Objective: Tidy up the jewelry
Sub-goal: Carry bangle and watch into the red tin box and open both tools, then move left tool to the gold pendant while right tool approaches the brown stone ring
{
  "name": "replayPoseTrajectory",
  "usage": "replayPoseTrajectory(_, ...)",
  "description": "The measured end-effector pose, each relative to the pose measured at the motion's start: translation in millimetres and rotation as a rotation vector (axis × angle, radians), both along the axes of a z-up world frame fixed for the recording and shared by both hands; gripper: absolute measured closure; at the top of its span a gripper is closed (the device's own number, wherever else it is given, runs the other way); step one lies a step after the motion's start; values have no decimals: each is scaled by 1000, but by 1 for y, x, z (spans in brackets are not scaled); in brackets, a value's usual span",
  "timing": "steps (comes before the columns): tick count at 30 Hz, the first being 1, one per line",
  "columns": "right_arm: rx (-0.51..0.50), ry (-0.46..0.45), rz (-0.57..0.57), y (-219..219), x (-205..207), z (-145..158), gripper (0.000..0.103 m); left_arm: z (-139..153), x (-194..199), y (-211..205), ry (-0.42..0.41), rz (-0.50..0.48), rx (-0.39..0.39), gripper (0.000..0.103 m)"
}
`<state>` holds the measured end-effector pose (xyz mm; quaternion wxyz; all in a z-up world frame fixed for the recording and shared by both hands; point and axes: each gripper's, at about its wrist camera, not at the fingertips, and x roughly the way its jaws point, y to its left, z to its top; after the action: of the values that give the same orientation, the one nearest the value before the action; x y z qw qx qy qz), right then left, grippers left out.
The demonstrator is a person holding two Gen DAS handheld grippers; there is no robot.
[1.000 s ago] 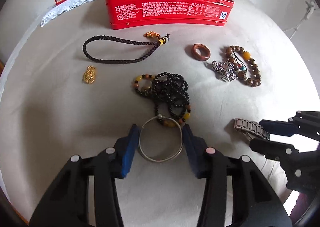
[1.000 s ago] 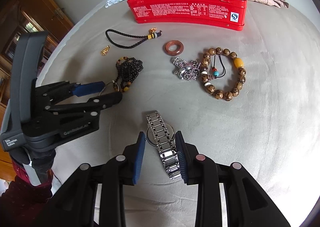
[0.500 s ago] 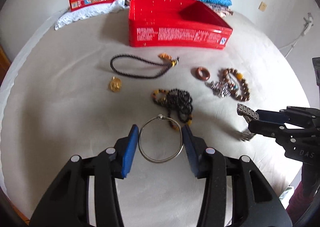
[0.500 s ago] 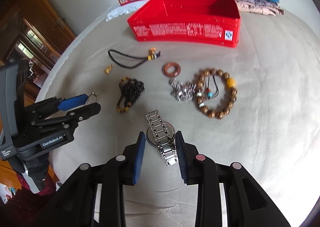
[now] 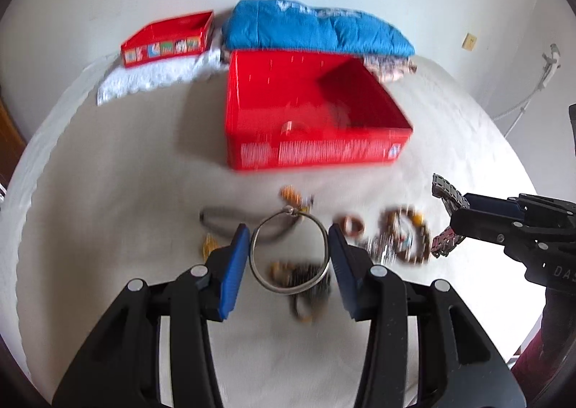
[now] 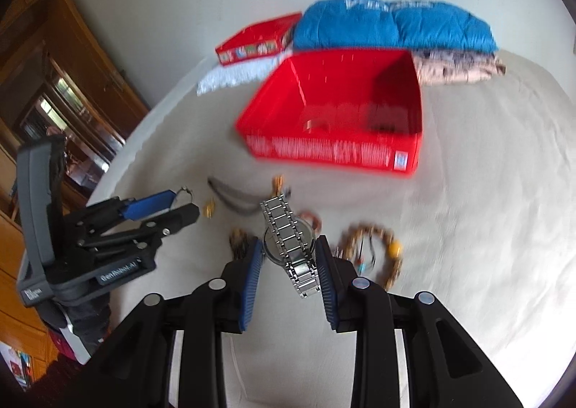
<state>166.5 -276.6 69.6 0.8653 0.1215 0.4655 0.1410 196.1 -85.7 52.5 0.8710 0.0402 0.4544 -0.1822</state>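
My left gripper (image 5: 289,252) is shut on a thin silver bangle (image 5: 256,266), held up off the pale cloth. My right gripper (image 6: 289,253) is shut on a steel-link watch (image 6: 288,239), also lifted clear. An open red tin box (image 5: 309,109) stands ahead, beyond the jewelry; something small and blurred lies inside it. On the cloth below remain a dark braided cord (image 5: 223,221), a small gold pendant (image 5: 208,246), black beads (image 5: 306,275), a reddish ring (image 5: 351,224) and a wooden bead bracelet (image 6: 378,253). Each gripper shows in the other's view: the right (image 5: 457,217), the left (image 6: 183,203).
A smaller red box (image 5: 169,37) sits on white lace (image 5: 151,77) at the back left. Folded blue bedding (image 5: 313,26) lies behind the tin against the wall. Wooden furniture (image 6: 54,59) stands off the bed's left side.
Both grippers have risen from the cloth, carrying the bangle and the watch. The views have tilted up, so the red tin's inside now shows and the jewelry looks smaller.
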Motion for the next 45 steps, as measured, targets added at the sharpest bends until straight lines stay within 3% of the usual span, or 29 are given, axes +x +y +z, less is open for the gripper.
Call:
replayPoseTrajectory(5, 11, -44, -44, -13, 51, 19, 72, 20, 48, -24, -26, -1, -30, 59)
replayPoseTrajectory(8, 22, -48, -73, -21, 82, 15, 72, 17, 78, -37, -11, 5, -49, 59)
replayPoseTrajectory(16, -5, -4, -128, -36, 171, -29, 72, -26, 174, -64, 70, 49, -39, 59)
replayPoseTrajectory(24, -55, 109, -124, -34, 220, -79, 72, -66, 214, -75, 160, 56, 8, 58)
replayPoseTrajectory(27, -68, 106, -129, -33, 221, -84, 71, -72, 218, -74, 184, 55, 0, 58)
replayPoseTrajectory(30, -76, 80, -142, -35, 217, -77, 59, -68, 218, -69, 195, 59, -11, 49)
replayPoseTrajectory(34, -63, 50, -147, -41, 202, -64, 59, -51, 206, -63, 157, 56, -19, 48)
replayPoseTrajectory(40, -28, -11, -133, -45, 157, -38, 59, -17, 163, -41, 84, 57, -17, 48)
replayPoseTrajectory(45, -35, -21, -123, -43, 108, -31, 59, -7, 120, -16, 39, 71, -4, 36)
